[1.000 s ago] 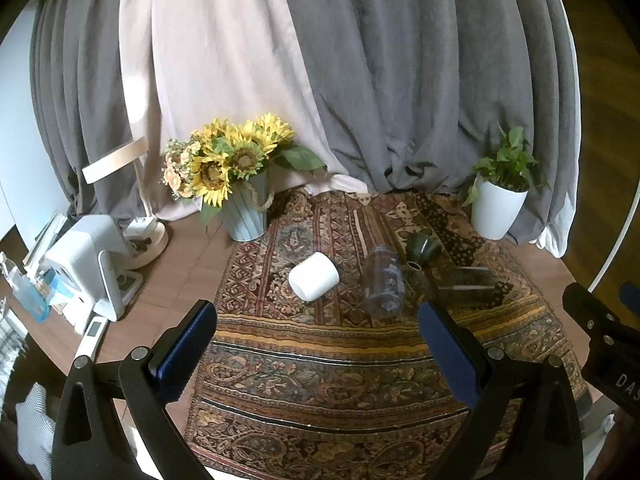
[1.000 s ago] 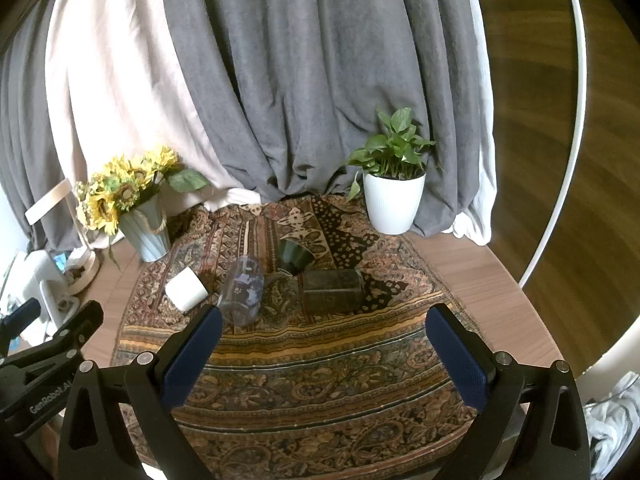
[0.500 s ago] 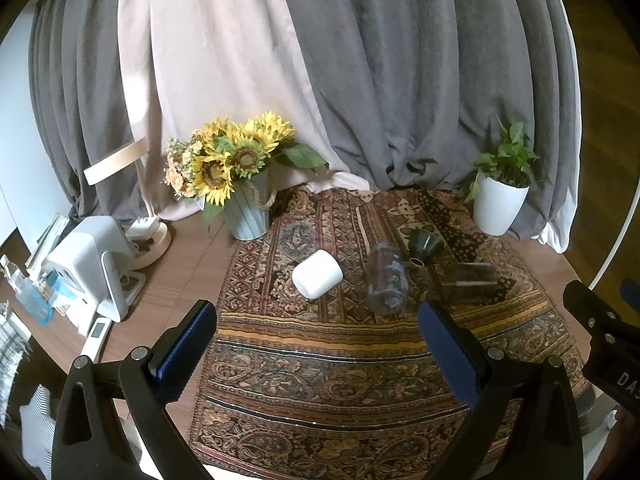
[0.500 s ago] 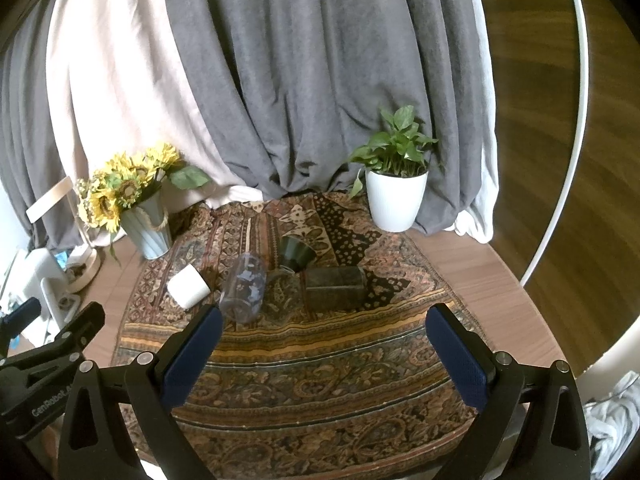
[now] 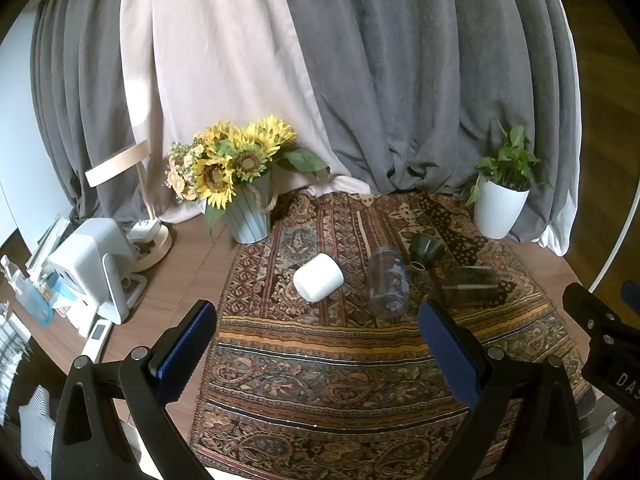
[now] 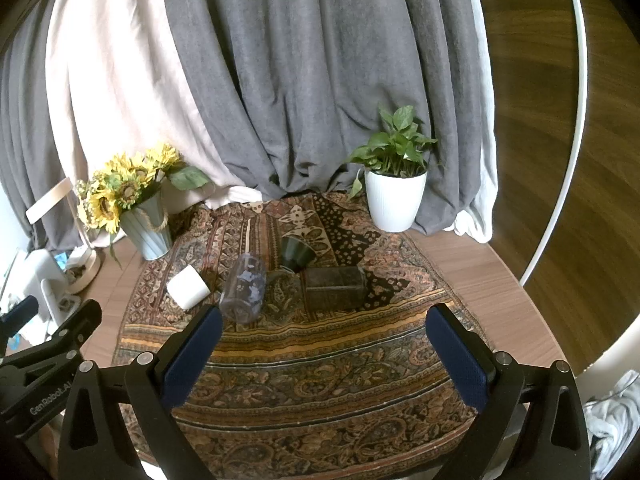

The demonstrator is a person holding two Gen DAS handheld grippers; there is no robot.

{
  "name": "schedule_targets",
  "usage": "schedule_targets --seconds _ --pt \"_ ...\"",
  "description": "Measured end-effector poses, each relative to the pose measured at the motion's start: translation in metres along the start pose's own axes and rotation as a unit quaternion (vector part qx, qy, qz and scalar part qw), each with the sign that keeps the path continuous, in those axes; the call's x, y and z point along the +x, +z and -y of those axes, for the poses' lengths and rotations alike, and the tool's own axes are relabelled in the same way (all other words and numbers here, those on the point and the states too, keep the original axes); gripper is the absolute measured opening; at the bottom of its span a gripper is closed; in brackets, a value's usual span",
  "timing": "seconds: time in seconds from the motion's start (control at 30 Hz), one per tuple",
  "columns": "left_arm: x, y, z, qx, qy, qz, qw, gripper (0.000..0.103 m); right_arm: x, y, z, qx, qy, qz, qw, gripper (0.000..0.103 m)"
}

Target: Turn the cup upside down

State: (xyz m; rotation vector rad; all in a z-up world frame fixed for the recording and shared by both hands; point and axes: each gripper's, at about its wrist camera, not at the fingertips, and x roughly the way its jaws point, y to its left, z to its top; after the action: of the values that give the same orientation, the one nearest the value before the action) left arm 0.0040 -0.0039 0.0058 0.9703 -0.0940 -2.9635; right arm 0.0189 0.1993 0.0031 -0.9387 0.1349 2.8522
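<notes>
so nothing is flipped yet: the white ceramic cup (image 5: 318,283) lies on its side mid-frame on the patterned rug (image 5: 340,372), untouched; my left claw (image 5: 316,344) and right claw (image 6: 322,350) both gape empty

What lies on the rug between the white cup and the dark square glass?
A clear glass lying on its side, seen in both views between the white cup and the dark square glass.

Each gripper (image 5: 316,340) (image 6: 320,344) is black, silver-screwed, blue-padded, with white lettering, perhaps "GenRobot.AI"
</notes>
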Motion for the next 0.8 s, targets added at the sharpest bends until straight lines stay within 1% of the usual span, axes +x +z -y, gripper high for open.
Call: schedule_targets --seconds 0.8 --pt "0.0003 -0.0010 -0.0002 -0.001 -0.003 -0.002 1.0000 0.103 0.0002 -0.0002 -0.0007 0.000 0.000 0.000 1.000 0.102"
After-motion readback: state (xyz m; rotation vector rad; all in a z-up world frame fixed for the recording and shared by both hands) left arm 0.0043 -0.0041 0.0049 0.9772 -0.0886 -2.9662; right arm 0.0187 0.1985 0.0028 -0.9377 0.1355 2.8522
